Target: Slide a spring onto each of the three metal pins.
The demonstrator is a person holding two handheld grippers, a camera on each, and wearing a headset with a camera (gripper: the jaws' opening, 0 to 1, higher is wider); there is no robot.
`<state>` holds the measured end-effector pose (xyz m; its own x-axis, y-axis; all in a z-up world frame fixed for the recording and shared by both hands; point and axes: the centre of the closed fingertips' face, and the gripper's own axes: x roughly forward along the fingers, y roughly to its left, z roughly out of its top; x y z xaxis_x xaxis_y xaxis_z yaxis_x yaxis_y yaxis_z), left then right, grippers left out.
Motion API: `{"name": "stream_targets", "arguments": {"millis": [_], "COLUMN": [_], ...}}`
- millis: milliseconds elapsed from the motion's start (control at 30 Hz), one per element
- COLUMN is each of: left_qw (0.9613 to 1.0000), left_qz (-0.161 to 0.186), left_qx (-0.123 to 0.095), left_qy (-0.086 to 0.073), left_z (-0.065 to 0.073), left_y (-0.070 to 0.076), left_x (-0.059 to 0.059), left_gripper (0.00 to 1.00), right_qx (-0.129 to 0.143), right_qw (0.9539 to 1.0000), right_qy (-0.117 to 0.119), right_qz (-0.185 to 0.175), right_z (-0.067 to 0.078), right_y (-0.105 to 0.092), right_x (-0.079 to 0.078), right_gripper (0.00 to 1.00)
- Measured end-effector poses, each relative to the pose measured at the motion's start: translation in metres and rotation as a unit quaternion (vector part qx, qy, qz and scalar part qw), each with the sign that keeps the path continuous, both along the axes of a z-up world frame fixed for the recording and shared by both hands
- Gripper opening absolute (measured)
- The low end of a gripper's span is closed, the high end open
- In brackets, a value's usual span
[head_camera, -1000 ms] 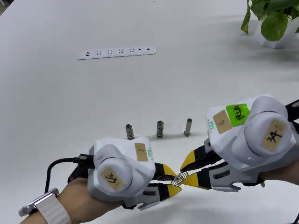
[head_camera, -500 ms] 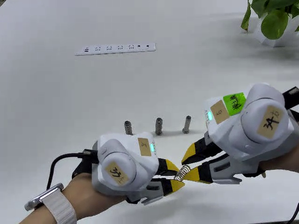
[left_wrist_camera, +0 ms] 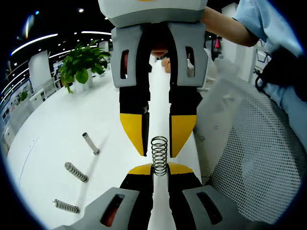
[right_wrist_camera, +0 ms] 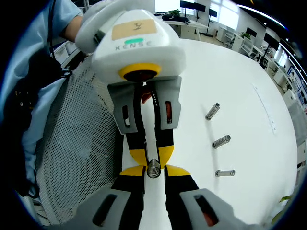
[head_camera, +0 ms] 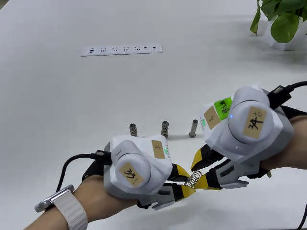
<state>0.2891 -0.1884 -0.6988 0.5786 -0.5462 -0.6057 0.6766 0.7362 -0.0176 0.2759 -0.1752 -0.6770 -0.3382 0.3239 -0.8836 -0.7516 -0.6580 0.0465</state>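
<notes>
In the head view the spring [head_camera: 193,178] sits between the left gripper [head_camera: 188,183] and right gripper [head_camera: 196,175], short of the bare pin [head_camera: 193,128]. The left gripper view shows the left one clenched on its end and the right astride it, unclamped: if we release early, it drops. In the right gripper view, a skewed pinch could flick it away.

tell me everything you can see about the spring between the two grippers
The spring is a small open-wound coil of bare silvery wire, looking undistorted. One end is pinched in the left gripper's shut yellow-tipped jaws; the other lies between the right gripper's jaws, which flank it closely, though whether they press on it is unclear. It hangs over the white table, nearer the person than the three pins, on none of them.
</notes>
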Motion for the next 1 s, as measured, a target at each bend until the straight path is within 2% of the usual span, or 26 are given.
{"name": "stream_targets", "arguments": {"millis": [367,667,900,1000], "left_qw": [0.9999,0.9997,0.9998,0.9999], "left_qz": [-0.007,-0.019,-0.013,-0.008], "left_qx": [0.002,0.007,0.004,-0.003], "left_qy": [-0.007,-0.013,-0.012,-0.007], "left_z": [0.0047,0.0055,0.0071,0.0064], "left_y": [-0.0054,-0.0072,-0.0047,-0.0054], "left_x": [0.0051,0.0036,0.0016,-0.002], "left_gripper": [0.1,0.1,0.1,0.1], "right_qx": [-0.014,-0.017,-0.012,-0.014], "right_qw": [0.9999,0.9998,0.9998,0.9997], "right_qy": [-0.002,0.003,-0.002,-0.001], "right_qz": [0.005,0.009,0.013,0.019], "right_z": [-0.0044,-0.0047,-0.0033,-0.0038], "right_y": [-0.0039,-0.0073,-0.0057,-0.006], "right_x": [0.0012,-0.0002,-0.002,-0.0055], "right_gripper": [0.15,0.13,0.12,0.12]}}
